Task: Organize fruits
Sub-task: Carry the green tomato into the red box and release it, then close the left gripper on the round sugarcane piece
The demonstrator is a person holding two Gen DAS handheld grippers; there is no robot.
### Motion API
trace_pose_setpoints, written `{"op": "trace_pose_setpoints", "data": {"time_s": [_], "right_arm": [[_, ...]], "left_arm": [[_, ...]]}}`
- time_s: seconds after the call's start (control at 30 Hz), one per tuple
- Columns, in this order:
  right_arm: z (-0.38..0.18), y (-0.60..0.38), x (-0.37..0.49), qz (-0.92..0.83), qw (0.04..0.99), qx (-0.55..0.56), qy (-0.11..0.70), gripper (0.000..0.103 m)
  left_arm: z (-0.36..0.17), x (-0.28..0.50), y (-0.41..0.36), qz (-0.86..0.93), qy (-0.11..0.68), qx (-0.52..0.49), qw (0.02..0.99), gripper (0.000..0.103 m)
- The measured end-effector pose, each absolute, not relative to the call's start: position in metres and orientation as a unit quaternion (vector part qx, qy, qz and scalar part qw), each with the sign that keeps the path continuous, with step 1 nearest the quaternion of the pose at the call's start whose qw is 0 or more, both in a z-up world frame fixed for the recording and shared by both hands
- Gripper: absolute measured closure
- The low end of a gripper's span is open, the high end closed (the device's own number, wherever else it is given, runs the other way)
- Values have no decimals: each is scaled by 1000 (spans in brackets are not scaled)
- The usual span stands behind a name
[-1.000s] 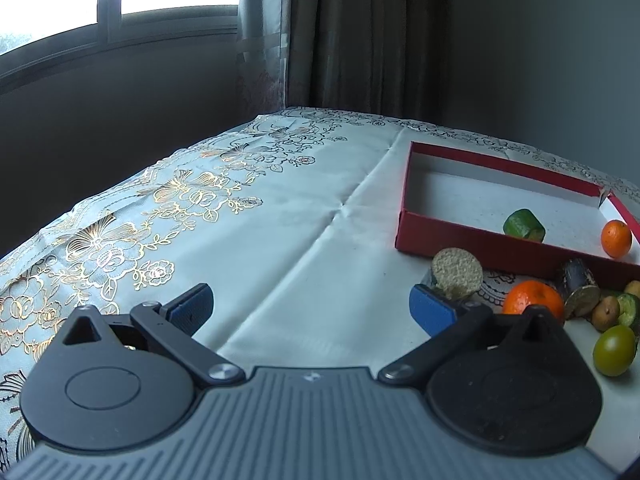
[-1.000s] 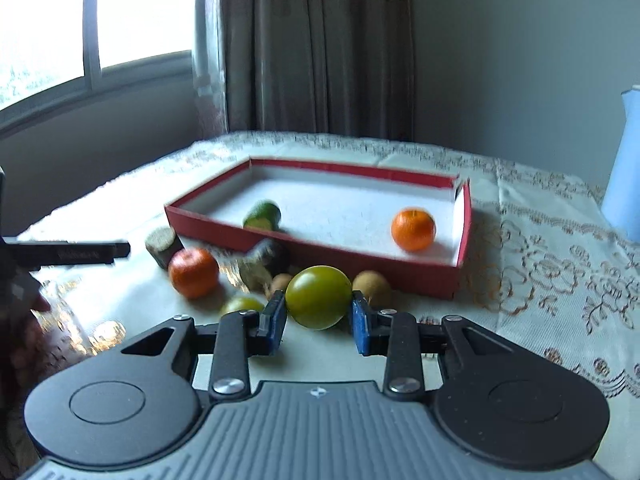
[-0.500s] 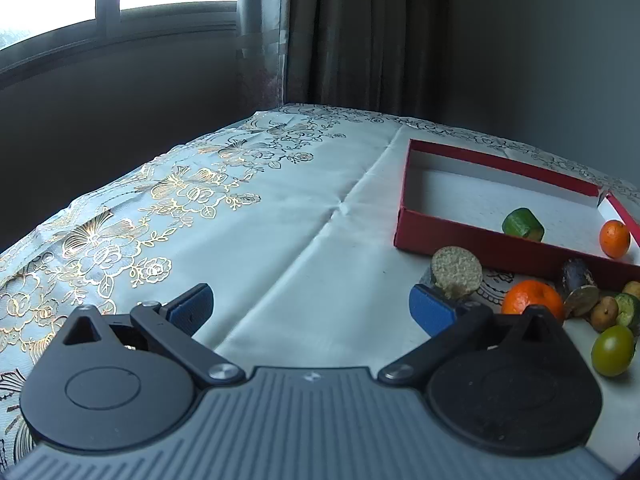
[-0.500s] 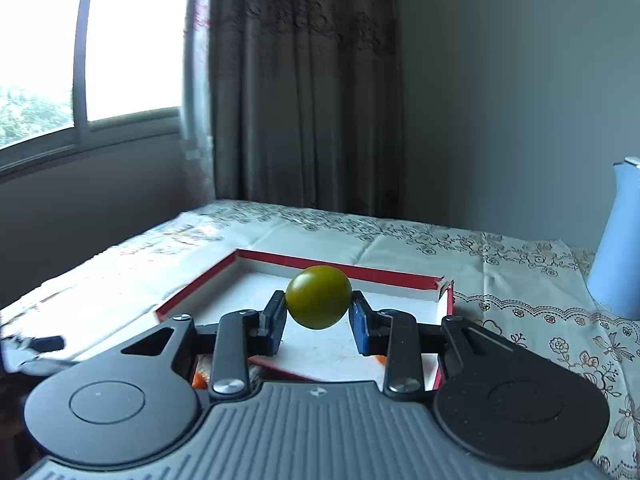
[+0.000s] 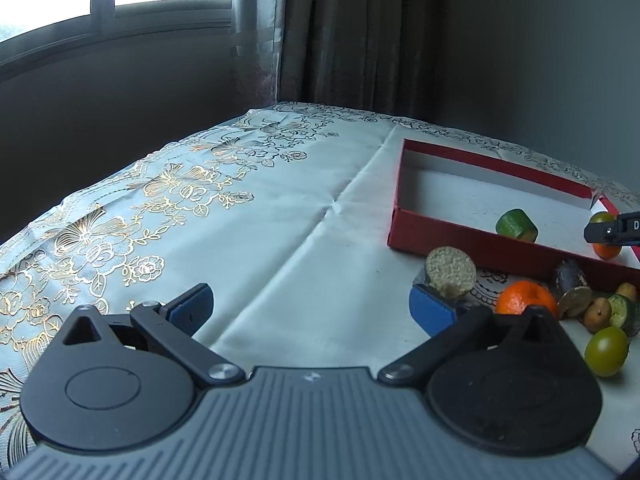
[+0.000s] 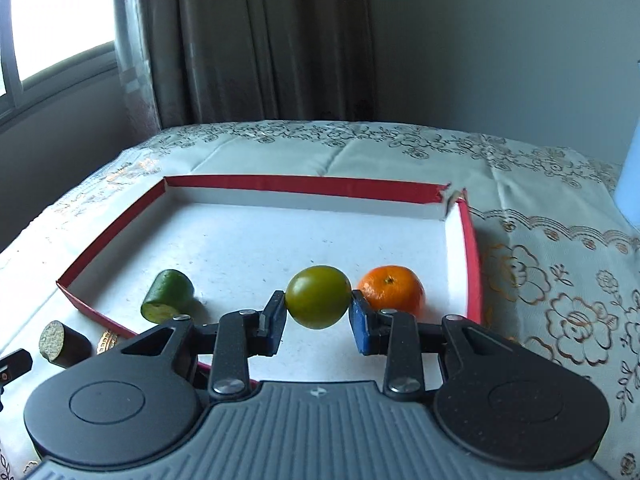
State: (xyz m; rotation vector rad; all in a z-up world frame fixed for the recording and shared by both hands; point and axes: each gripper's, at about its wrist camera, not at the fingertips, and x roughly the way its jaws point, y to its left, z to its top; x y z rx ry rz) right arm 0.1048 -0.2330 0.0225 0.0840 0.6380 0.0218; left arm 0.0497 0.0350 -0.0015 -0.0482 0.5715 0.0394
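Note:
My right gripper [image 6: 318, 314] is shut on a round green fruit [image 6: 318, 296] and holds it over the red tray [image 6: 256, 183], beside an orange [image 6: 391, 291] lying in the tray. A cut green piece [image 6: 167, 294] also lies in the tray. My left gripper [image 5: 310, 306] is open and empty above the tablecloth, left of a fruit pile: a brown cut piece [image 5: 451, 272], an orange [image 5: 524, 298], another green fruit [image 5: 606, 351] and small brown fruits [image 5: 597, 313]. The tray also shows in the left wrist view [image 5: 480, 160].
The table has a white cloth with gold flowers [image 5: 180, 188]. A pale blue jug [image 6: 630, 184] stands at the right edge. A dark cut piece [image 6: 64, 344] lies outside the tray's near left corner. Curtain and window are behind the table.
My right gripper lifted the green fruit from the pile, carried it up and forward, and now has come down low over the tray beside the orange. The left gripper has barely moved.

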Motion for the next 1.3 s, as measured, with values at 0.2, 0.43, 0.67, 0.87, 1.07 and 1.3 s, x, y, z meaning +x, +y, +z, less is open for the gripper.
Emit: {"op": "trace_pose_setpoints", "data": {"time_s": [0.2,0.43,0.67,0.87,1.07,1.3], "right_arm": [[27,-229,94,13,952,35,302,65],[42,-248,36,-2,966,41,256,37],[17,-273,-23,-47,966,6,255,33],[6,-291,-30,-46,962,64,263,29],[5,-293,-28,-35,958,77,273,29],[3,-296,-27,-27,957,85,276,29]], "left_arm": [[-2,50,36,20,283,-26,959,0],[-2,49,36,26,283,-27,958,0],[-1,48,35,10,281,-24,959,0],[5,33,23,-20,235,8,972,3],[7,45,0,-39,248,71,965,21],[14,49,-22,-100,224,107,964,24]]}}
